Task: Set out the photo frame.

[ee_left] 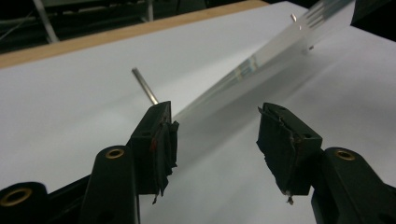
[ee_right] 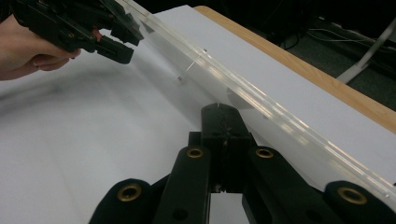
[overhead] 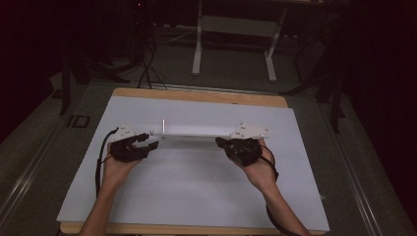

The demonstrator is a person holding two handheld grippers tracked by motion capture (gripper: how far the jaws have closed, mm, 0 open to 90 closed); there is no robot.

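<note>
High view is showing the right gripper [overhead: 227,144] pinching one end of a clear acrylic strip [overhead: 193,137], jaws pressed together on it. Opposite, the left gripper [overhead: 150,143] is spreading its jaws wide around the strip's other end, above the white sheet [overhead: 196,196] covering the table [overhead: 196,96].

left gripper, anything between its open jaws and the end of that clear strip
Nothing visible does. The left gripper is open, with only white sheet before the clear strip; the thin metal pin stands beside one jaw.
</note>
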